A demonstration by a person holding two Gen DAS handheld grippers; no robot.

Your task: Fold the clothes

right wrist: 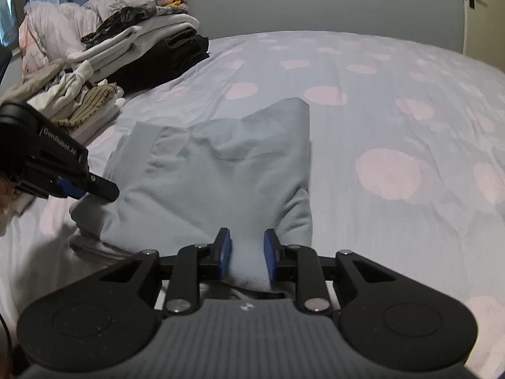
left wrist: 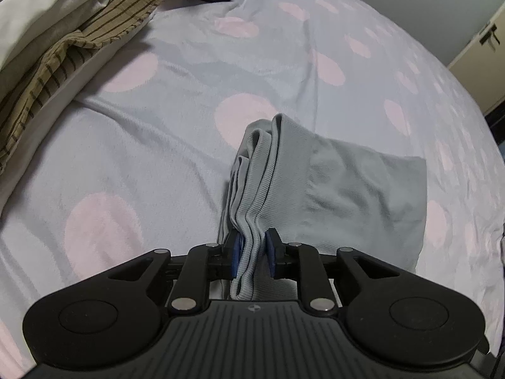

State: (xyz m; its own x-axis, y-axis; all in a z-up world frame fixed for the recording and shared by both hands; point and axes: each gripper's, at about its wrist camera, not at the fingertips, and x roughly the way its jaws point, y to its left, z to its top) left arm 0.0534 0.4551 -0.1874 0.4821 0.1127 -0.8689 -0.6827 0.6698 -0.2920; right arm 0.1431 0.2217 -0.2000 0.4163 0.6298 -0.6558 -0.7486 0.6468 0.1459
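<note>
Two grippers pinch one folded grey garment [right wrist: 221, 170] lying on the spotted bed [right wrist: 394, 110]. Left gripper [left wrist: 252, 254] squeezes its ribbed edge; right gripper [right wrist: 247, 251] squeezes the near edge. Folded piles [right wrist: 132, 50] sit far left.

The left gripper [left wrist: 252, 254] seemingly pinches the ribbed edge of the folded grey garment [left wrist: 347, 195]; a striped olive cloth [left wrist: 79, 47] lies at ten o'clock.
</note>
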